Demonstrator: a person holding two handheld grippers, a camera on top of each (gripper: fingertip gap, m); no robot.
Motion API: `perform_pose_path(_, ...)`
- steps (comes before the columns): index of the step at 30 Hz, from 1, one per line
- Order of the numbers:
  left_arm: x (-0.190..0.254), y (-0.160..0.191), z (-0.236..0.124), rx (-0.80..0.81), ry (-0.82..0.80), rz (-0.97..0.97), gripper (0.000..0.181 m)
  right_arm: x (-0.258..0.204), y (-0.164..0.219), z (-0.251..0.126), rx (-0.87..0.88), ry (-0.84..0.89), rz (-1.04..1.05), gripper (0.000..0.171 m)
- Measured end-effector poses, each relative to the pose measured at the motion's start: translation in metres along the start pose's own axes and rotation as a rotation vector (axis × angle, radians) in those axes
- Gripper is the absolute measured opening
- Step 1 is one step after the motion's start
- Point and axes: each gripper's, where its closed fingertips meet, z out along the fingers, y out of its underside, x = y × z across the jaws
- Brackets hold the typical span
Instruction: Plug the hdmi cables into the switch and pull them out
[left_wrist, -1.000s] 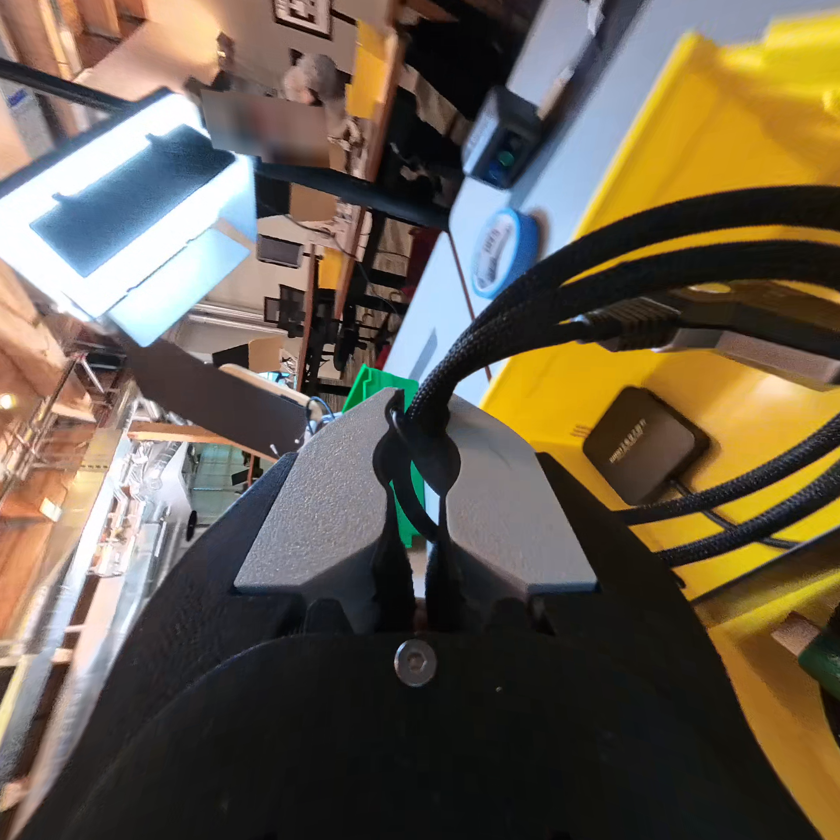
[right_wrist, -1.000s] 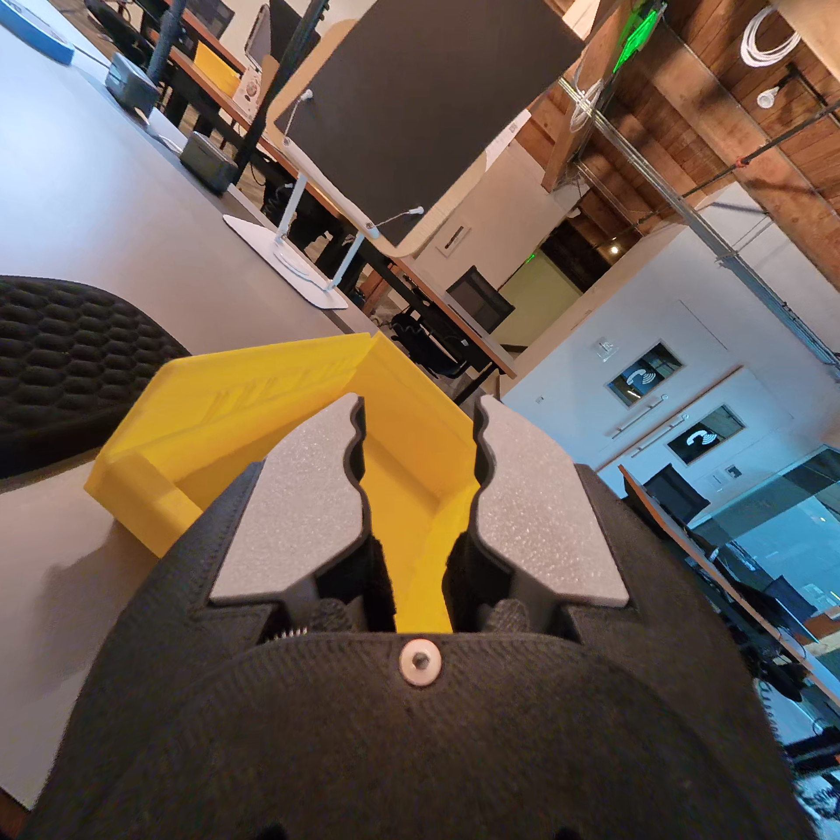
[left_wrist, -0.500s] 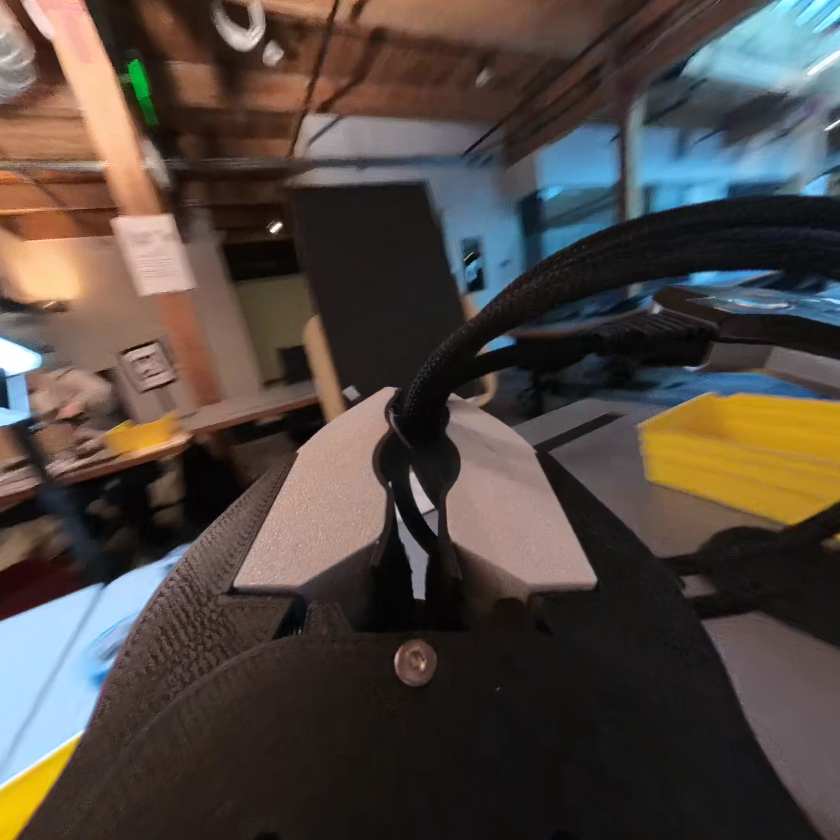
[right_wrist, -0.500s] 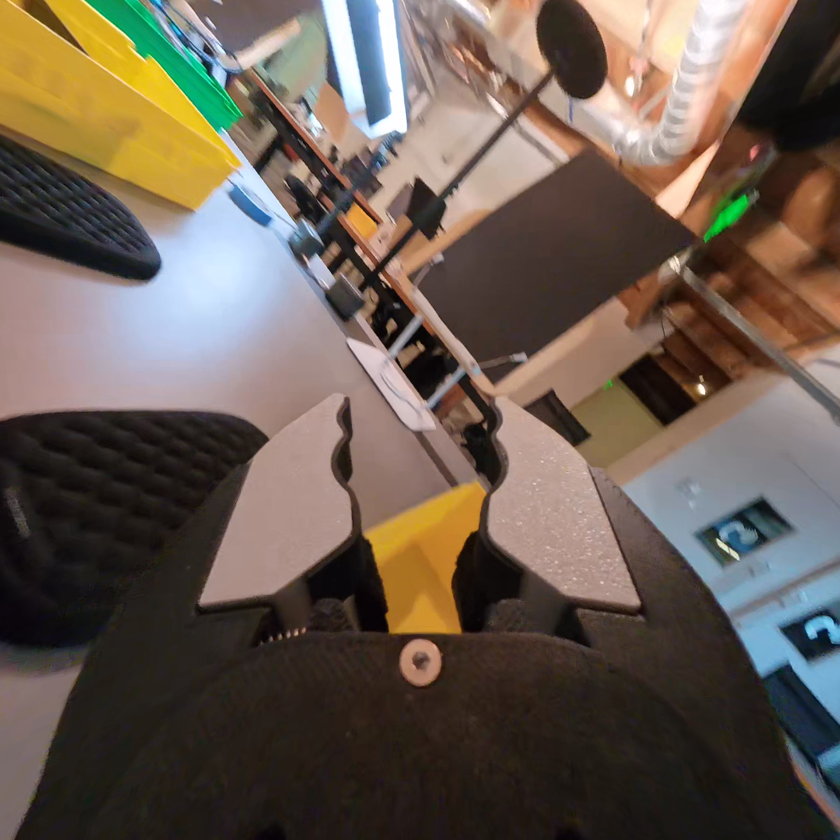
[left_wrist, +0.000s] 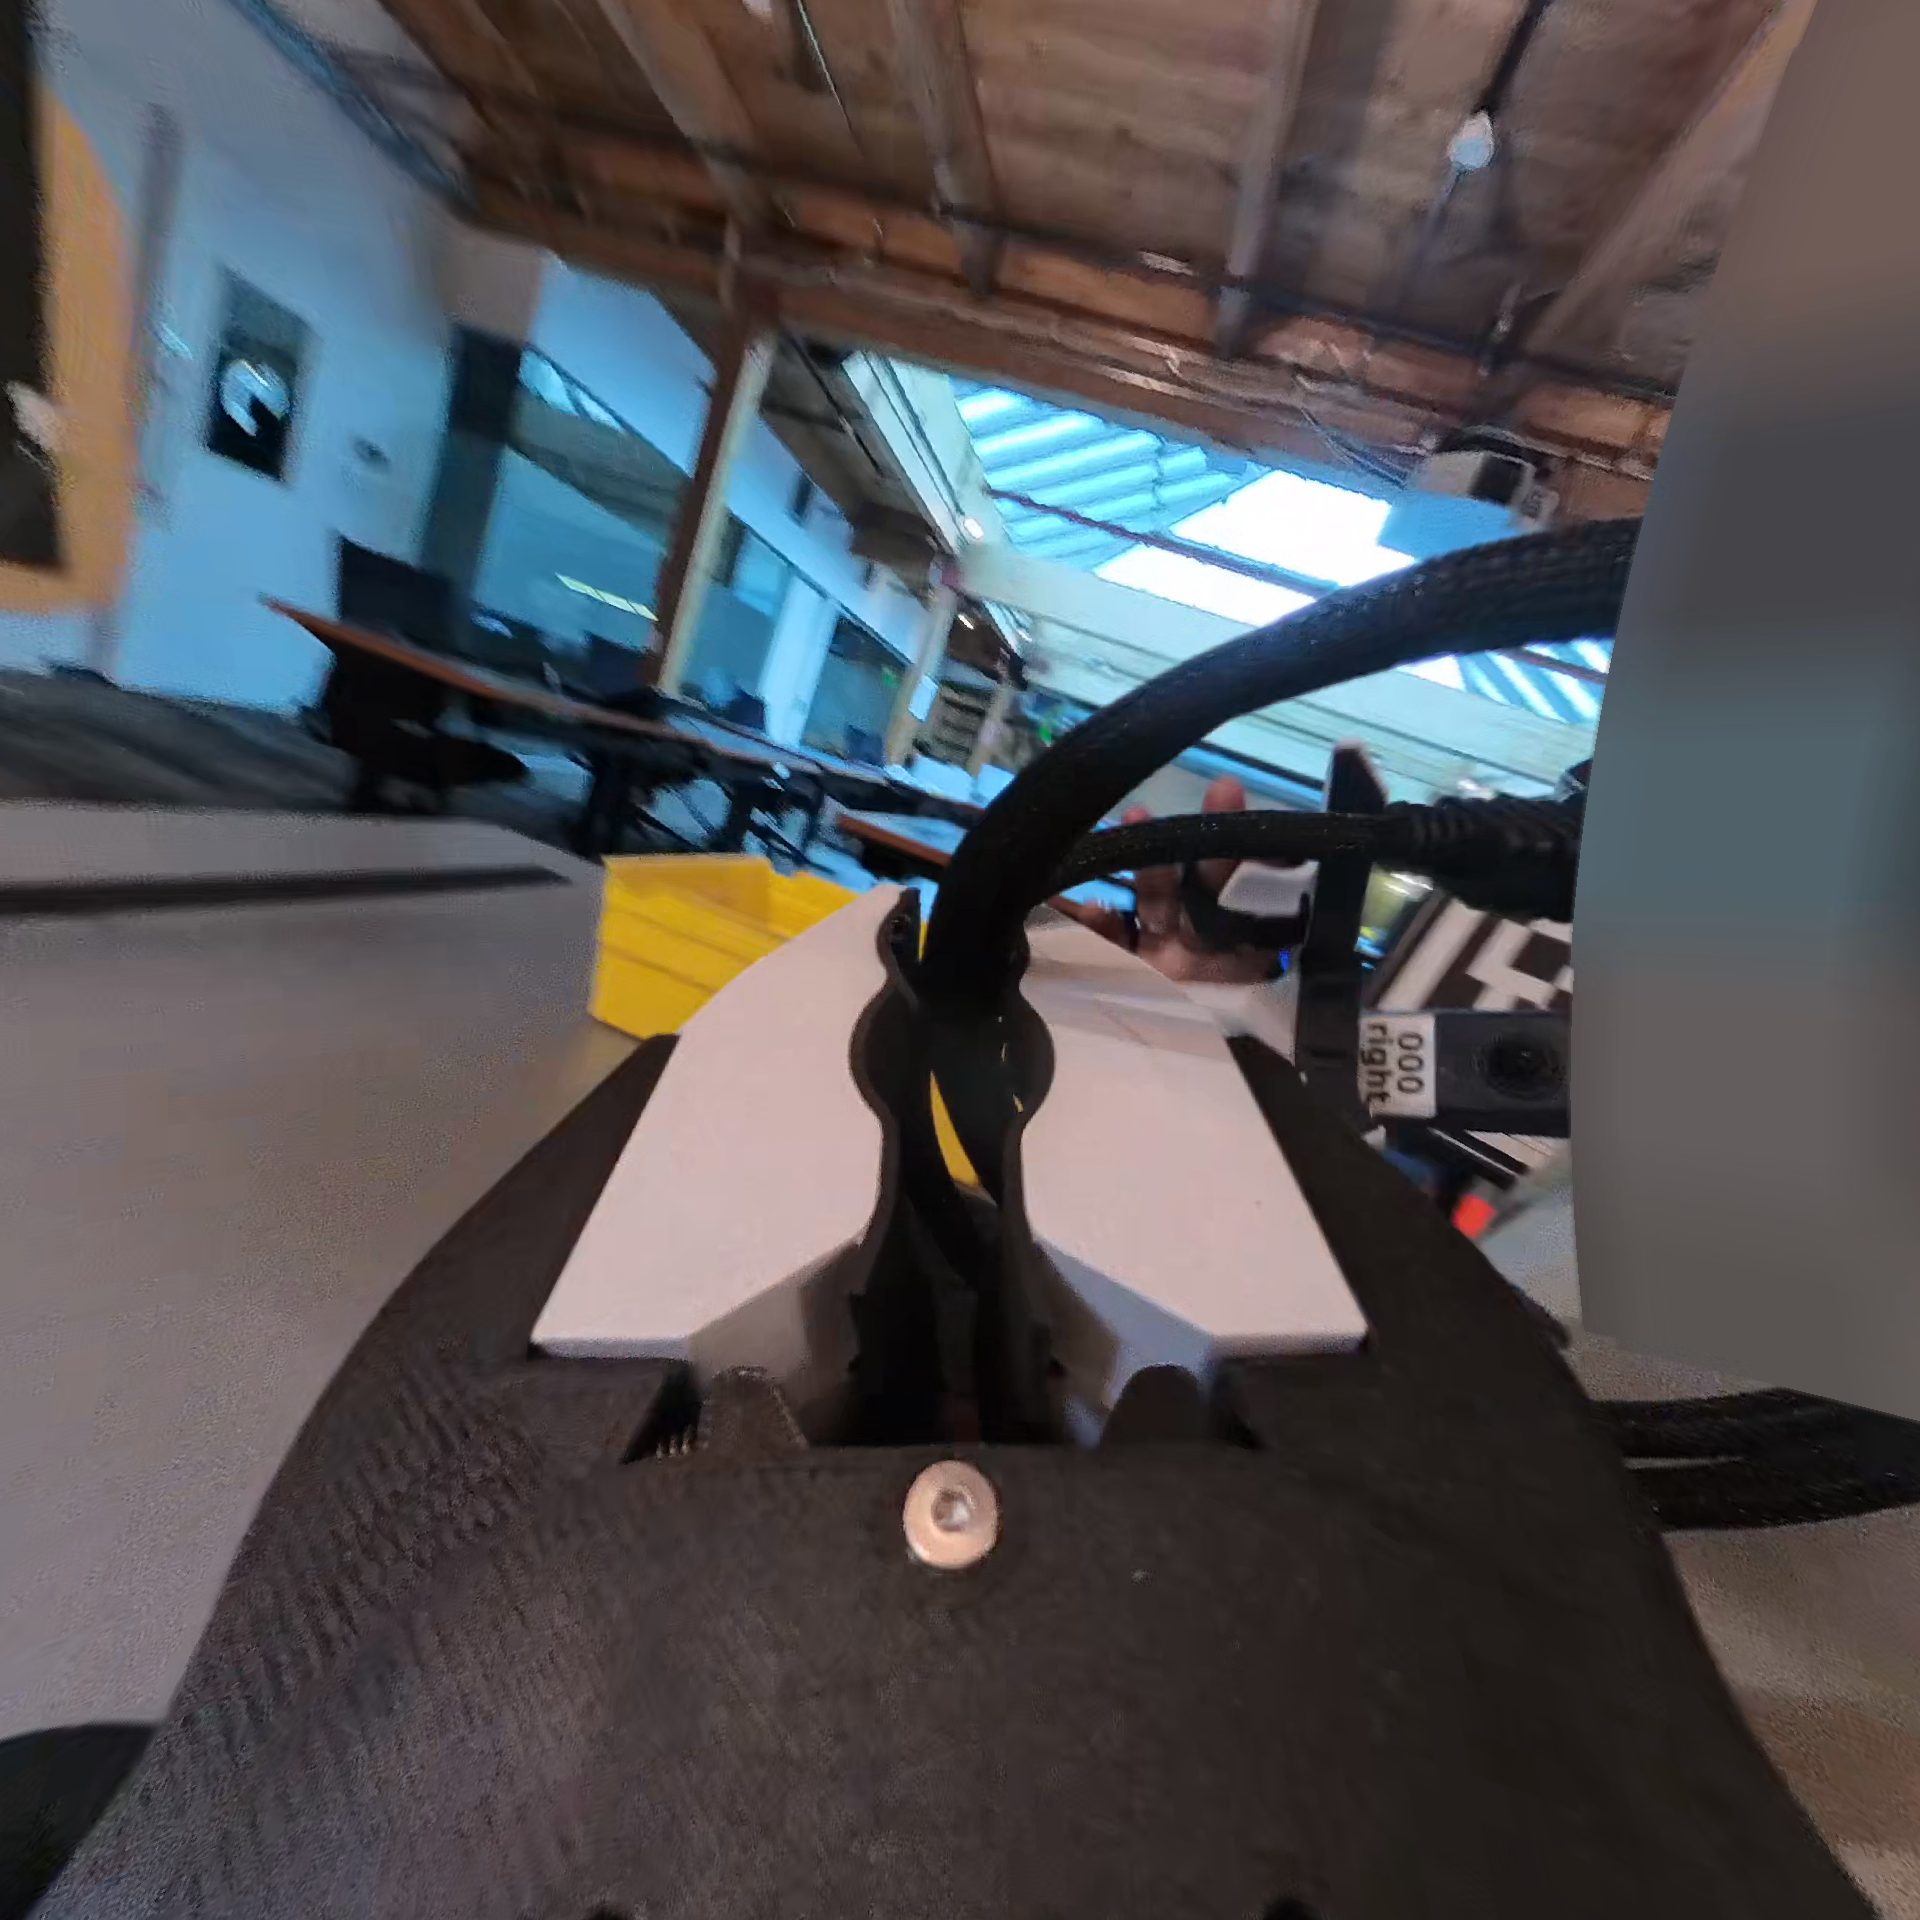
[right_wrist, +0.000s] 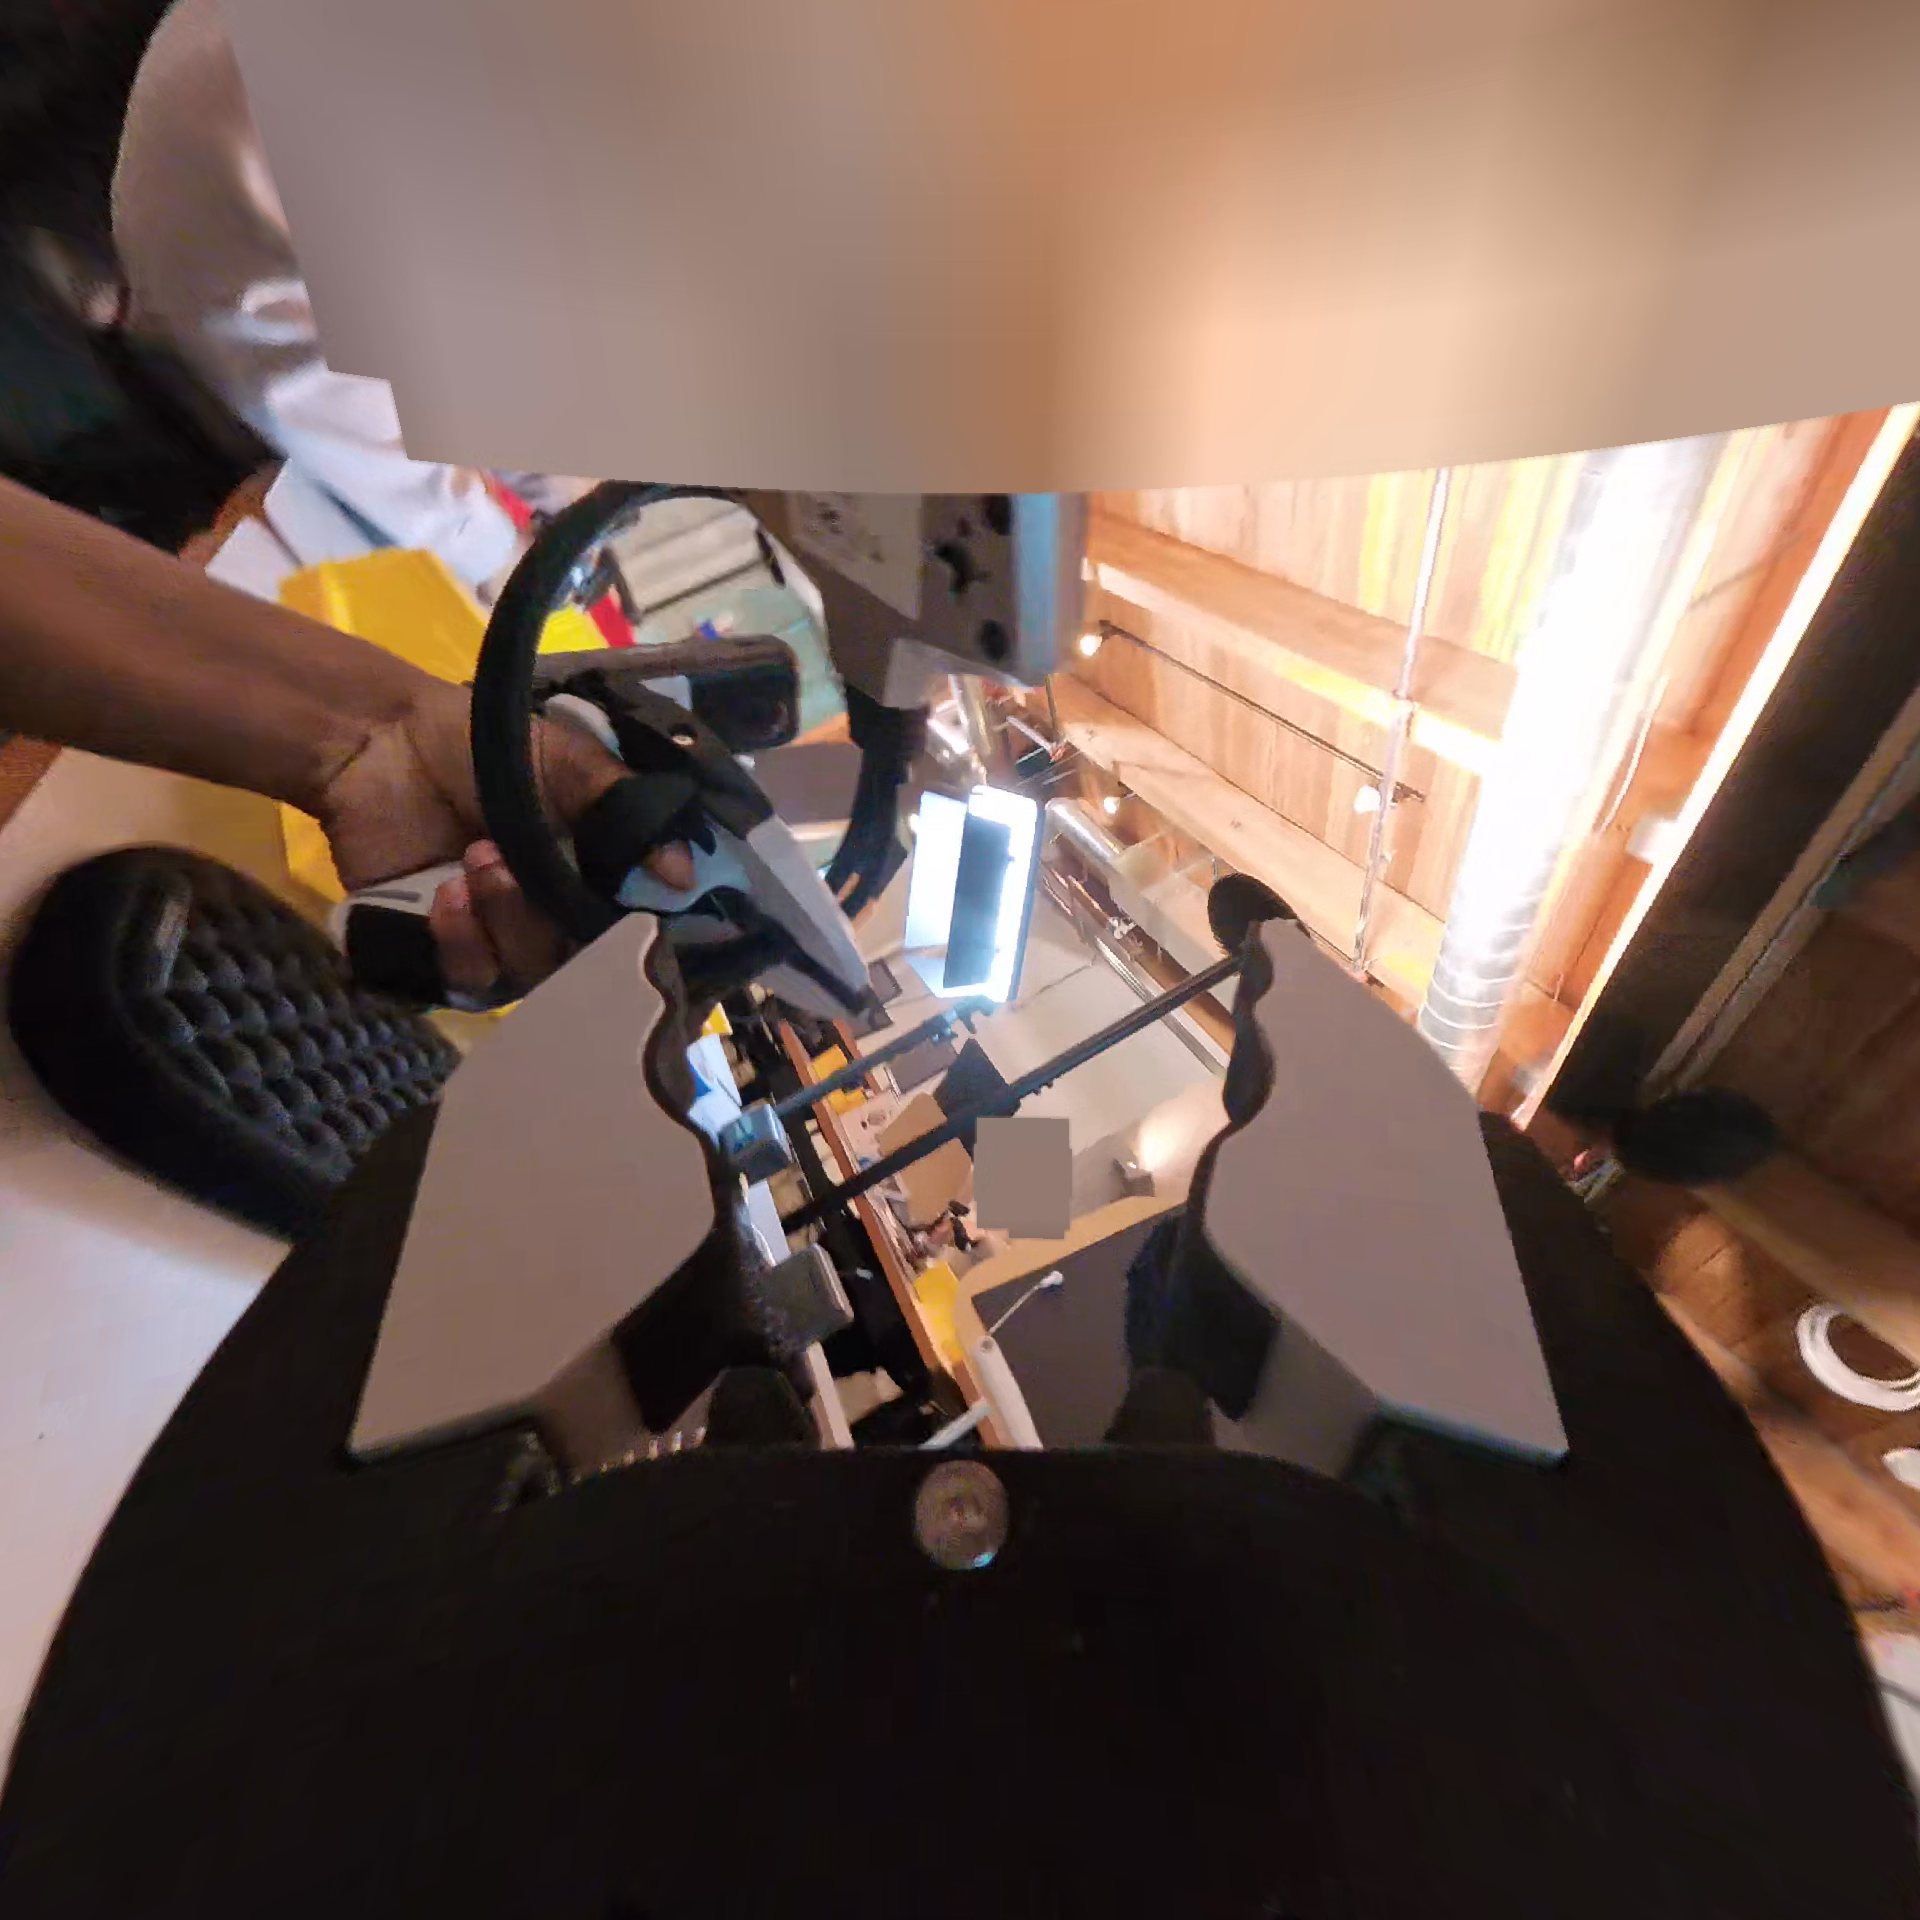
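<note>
My left gripper (left_wrist: 961, 935) is shut on a black braided HDMI cable (left_wrist: 1195, 707), which arcs up and to the right out of the jaws. A second braided cable (left_wrist: 1299, 831) runs across behind it. The right wrist view shows the same gripper (right_wrist: 862, 997) held by a hand (right_wrist: 416, 790), with the cable looped (right_wrist: 499, 727) around it. A grey metal box (right_wrist: 935, 592), perhaps the switch, hangs above it with cables below. My right gripper (right_wrist: 951, 935) is wide open, empty and raised in the air. It also shows in the left wrist view (left_wrist: 1455, 1049).
A yellow bin (left_wrist: 707, 914) stands on the grey table (left_wrist: 260, 1091) ahead of the left gripper. A black mesh pad (right_wrist: 208, 1039) lies on the table at the left of the right wrist view, with yellow bins (right_wrist: 384, 603) behind it. Desks and lamps fill the background. There is about 11 cm between the tips of the two grippers.
The left gripper, still shut on the cable, has swung away from the yellow bin toward the room. The right gripper has opened wider and turned to face the left gripper.
</note>
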Motion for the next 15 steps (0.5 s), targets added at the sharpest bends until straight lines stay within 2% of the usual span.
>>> perform_pose_path(2, 0.001, 0.020, 0.011, -0.054, 0.046, -0.052, 0.014, -0.007, -0.006, 0.005, 0.006, -0.037, -0.020, 0.095)
perform_pose_path(6, 0.005, 0.056, 0.027, -0.197, 0.082, -0.069, 0.014, -0.017, -0.030, 0.008, 0.134, -0.120, 0.121, 0.076)
perform_pose_path(8, 0.003, 0.070, 0.032, -0.260, 0.064, -0.053, 0.015, -0.030, -0.033, 0.006, 0.153, -0.193, 0.116, 0.043)
perform_pose_path(9, 0.000, 0.074, 0.033, -0.280, 0.037, -0.039, 0.015, -0.032, -0.030, 0.005, 0.138, -0.202, 0.091, 0.031)
perform_pose_path(10, -0.004, 0.077, 0.033, -0.302, 0.010, -0.016, 0.016, -0.032, -0.026, 0.005, 0.110, -0.194, 0.061, 0.023)
perform_pose_path(11, -0.008, 0.077, 0.032, -0.313, -0.021, 0.014, 0.019, -0.031, -0.023, 0.004, 0.084, -0.184, 0.039, 0.022)
perform_pose_path(13, -0.015, 0.063, 0.026, -0.258, -0.070, 0.071, 0.050, -0.027, -0.018, 0.000, 0.043, -0.176, -0.007, 0.023)
perform_pose_path(15, -0.023, 0.036, 0.012, -0.162, -0.134, 0.151, 0.069, -0.021, -0.005, -0.004, -0.052, -0.148, -0.108, 0.022)
